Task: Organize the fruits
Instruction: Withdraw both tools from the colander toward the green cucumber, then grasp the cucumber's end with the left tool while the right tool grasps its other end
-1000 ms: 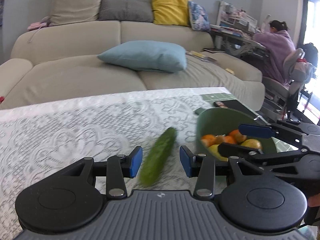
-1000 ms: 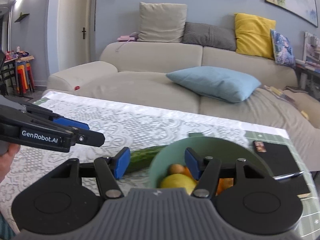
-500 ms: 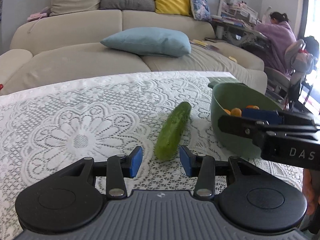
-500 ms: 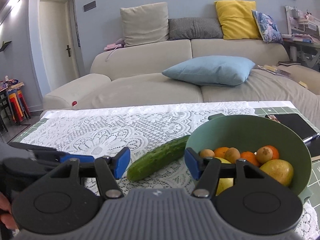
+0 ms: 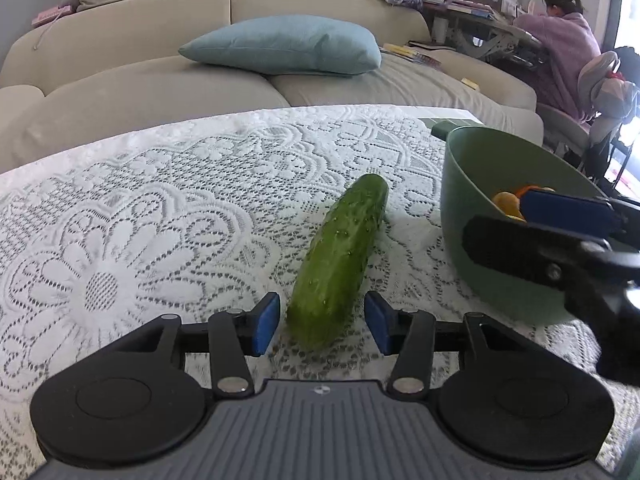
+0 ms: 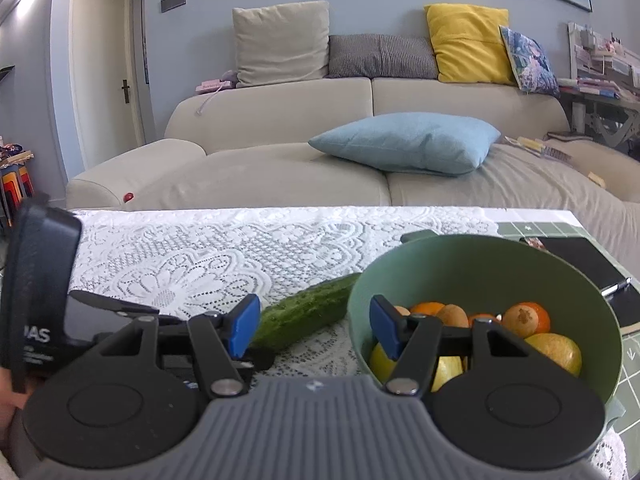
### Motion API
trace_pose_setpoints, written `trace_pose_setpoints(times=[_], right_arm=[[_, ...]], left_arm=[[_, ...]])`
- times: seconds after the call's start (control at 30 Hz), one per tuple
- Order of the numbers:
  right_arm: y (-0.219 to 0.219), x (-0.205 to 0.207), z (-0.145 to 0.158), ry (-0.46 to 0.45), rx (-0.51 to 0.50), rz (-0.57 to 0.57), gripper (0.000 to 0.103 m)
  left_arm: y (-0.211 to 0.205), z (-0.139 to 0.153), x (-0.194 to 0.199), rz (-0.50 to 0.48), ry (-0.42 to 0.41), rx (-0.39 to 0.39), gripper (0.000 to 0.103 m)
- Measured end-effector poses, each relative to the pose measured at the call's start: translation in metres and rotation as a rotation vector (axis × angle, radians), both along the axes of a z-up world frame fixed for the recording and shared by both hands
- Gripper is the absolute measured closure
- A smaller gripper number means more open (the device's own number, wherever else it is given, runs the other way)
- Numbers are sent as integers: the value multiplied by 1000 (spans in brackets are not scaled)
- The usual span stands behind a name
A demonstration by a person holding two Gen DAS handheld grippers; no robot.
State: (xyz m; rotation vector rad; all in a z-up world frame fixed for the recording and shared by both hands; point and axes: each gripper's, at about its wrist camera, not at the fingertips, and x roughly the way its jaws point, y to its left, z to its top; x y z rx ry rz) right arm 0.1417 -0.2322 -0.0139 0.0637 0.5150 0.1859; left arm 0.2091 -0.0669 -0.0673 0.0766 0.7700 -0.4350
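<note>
item: cucumber [image 5: 338, 260] unlifted on the lace cloth [image 5: 160, 220], our left gripper [image 5: 322, 322] jaws just widened astride it, unclenched; right gripper [image 6: 314, 326] released, empty; fruit already in the green bowl [image 6: 500, 252].

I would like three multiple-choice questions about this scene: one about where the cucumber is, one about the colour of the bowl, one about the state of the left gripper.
1. Where does the cucumber lie?
A. inside the bowl
B. on the lace cloth beside the bowl
C. on the sofa

2. What colour is the bowl?
A. green
B. white
C. red

3. What is the state of the left gripper?
A. shut on the cucumber
B. shut on nothing
C. open, with the cucumber's near end between its fingers

Answers: 1 B, it rests on the lace cloth left of the bowl. 2 A, wall and rim are green. 3 C, gaps show on both sides; the jaws have just been opening.
</note>
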Motion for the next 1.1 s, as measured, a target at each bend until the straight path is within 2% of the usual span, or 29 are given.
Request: trace_pose_setpoints(times=[0.07, 0.17, 0.23, 0.43, 0.53, 0.73, 0.83, 0.9, 0.97, 1.1], right_arm=[[-1, 1, -1, 1, 1, 0, 43], [-1, 0, -2, -1, 0, -1, 43], [-2, 0, -2, 0, 0, -5, 40], [1, -1, -2, -10, -9, 5, 40], [7, -2, -2, -4, -8, 28, 40], [18, -3, -1, 2, -28, 20, 35], [27, -13, 6, -67, -73, 0, 36], [38, -19, 11, -120, -105, 30, 36], [47, -18, 11, -106, -98, 83, 36], [61, 0, -1, -10, -48, 144, 36]], left_arm=[[-3, -2, 3, 3, -4, 9, 45], [-3, -3, 3, -10, -7, -4, 58], [-3, -2, 1, -10, -18, -1, 59], [6, 11, -11, -53, -40, -8, 63], [21, 18, -19, -54, -20, -5, 63], [63, 25, -36, -18, 33, -61, 63], [82, 27, -43, -2, 56, -82, 63], [93, 27, -46, 5, 71, -100, 63], [101, 26, -47, 17, 78, -117, 63], [117, 19, -46, 81, 98, -131, 61]])
